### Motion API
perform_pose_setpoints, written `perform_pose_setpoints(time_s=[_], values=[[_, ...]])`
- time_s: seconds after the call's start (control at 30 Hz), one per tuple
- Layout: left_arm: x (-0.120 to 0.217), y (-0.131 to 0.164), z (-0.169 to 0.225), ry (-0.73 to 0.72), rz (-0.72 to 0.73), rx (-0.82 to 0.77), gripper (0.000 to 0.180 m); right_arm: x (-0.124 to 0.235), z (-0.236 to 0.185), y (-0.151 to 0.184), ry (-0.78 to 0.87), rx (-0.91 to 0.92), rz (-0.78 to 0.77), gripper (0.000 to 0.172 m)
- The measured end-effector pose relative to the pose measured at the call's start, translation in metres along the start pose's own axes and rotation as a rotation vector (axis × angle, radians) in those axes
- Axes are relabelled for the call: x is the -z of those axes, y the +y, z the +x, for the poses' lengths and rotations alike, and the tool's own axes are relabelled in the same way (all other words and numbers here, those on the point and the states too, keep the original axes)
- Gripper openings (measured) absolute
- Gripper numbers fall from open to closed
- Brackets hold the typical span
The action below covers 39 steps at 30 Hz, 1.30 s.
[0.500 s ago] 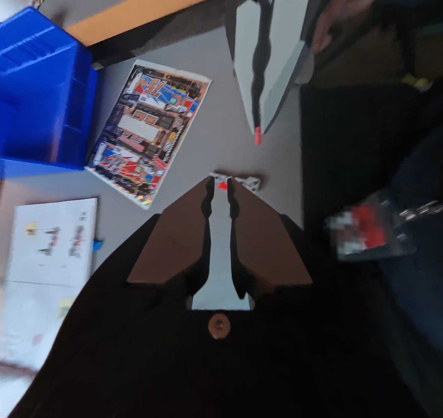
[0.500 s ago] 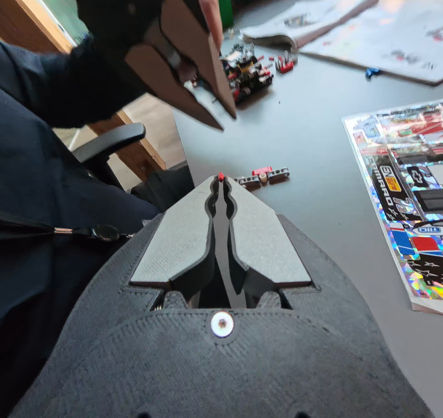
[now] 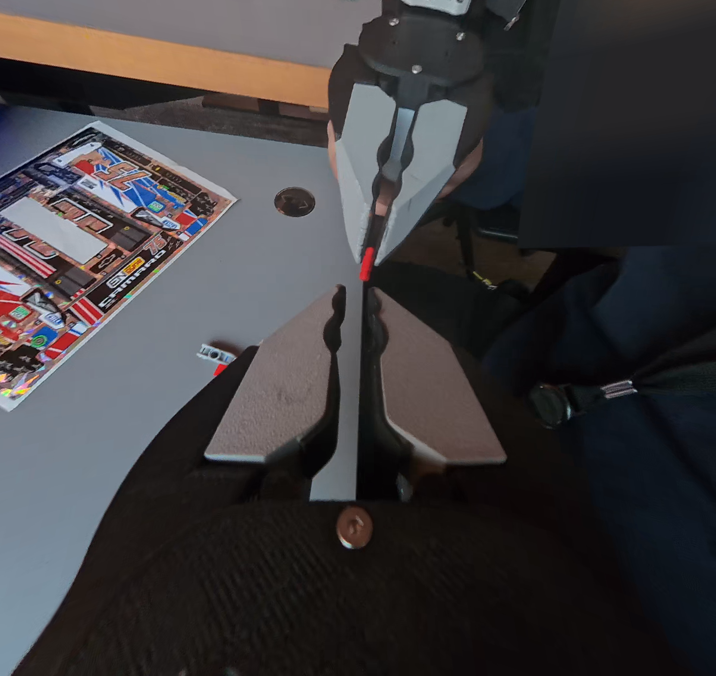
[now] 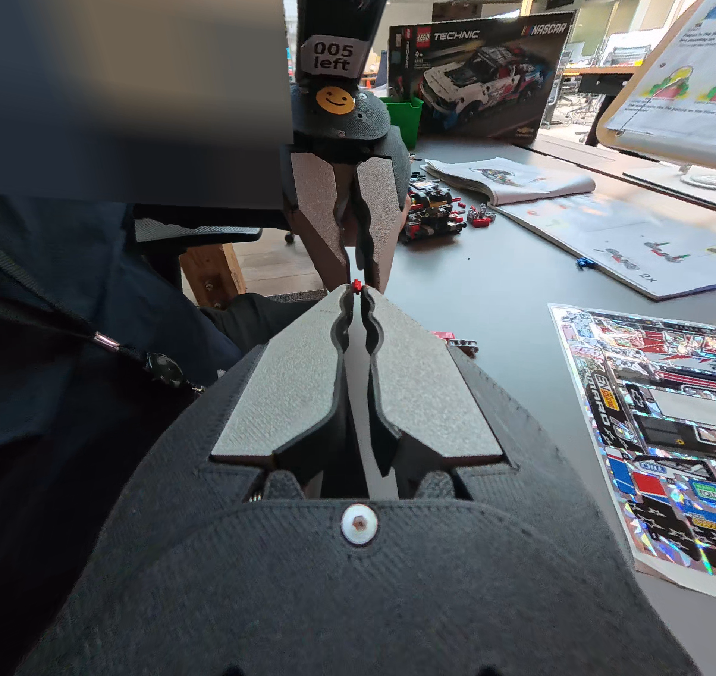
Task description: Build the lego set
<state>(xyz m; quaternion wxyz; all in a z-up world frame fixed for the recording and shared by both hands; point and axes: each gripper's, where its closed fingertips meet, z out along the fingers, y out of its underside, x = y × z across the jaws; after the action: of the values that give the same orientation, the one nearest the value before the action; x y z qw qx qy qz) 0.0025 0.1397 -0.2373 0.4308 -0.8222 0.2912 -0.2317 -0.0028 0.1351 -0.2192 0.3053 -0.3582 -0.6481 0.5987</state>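
Note:
My right gripper (image 4: 356, 290) is shut on a small red pin (image 4: 356, 286) that sticks out past its tips. The left wrist view shows the same gripper (image 3: 366, 260) pointing down, with the red pin (image 3: 366, 264) hanging from it. My left gripper (image 3: 357, 290) is open by a narrow gap with nothing between its fingers. Its tips sit just short of the pin, over the table's (image 3: 252, 269) edge. In the right wrist view the left gripper (image 4: 360, 275) stands tip to tip with mine. A grey beam with a red piece (image 3: 217, 353) lies on the table to the left.
A shiny sticker sheet (image 3: 97, 254) lies on the table and also shows in the right wrist view (image 4: 639, 425). A partly built model car (image 4: 430, 211), open booklets (image 4: 511, 180), a green bin (image 4: 403, 114) and a model kit box (image 4: 476, 76) stand farther back. A person sits at the table edge. Both grippers' tips are close together, under 4 cm apart. The partly built model car (image 4: 430, 211) is about equally far from each gripper, around 25 centimetres.
My left gripper has lifted away from the grey beam on the table and now faces the right gripper tip to tip. The right gripper keeps the red pin and has risen.

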Motion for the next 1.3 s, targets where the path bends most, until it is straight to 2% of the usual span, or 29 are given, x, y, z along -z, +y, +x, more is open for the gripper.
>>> perform_pose_setpoints(time_s=[0.27, 0.63, 0.77, 0.93, 1.03, 1.3], values=[[0.002, -0.005, 0.006, 0.068, 0.075, 0.010, 0.002, -0.002, -0.003, 0.001, 0.007, 0.026, 0.002, 0.000], [0.005, 0.000, 0.003, 0.039, 0.091, -0.040, 0.001, -0.008, -0.002, 0.009, 0.002, 0.009, -0.060, 0.000], [0.001, 0.011, 0.001, 0.012, -0.007, -0.079, 0.001, -0.010, -0.002, 0.023, 0.000, -0.014, -0.167, 0.000], [-0.001, 0.022, -0.002, -0.027, -0.135, -0.128, 0.002, -0.011, 0.001, 0.032, 0.058, 0.074, -0.271, 0.004], [-0.002, 0.025, -0.002, -0.020, -0.160, -0.121, 0.002, -0.011, 0.001, 0.034, 0.076, 0.112, -0.309, 0.008], [-0.004, 0.030, -0.001, -0.012, -0.188, -0.132, 0.002, -0.015, -0.001, 0.041, 0.100, 0.206, -0.385, 0.001]])
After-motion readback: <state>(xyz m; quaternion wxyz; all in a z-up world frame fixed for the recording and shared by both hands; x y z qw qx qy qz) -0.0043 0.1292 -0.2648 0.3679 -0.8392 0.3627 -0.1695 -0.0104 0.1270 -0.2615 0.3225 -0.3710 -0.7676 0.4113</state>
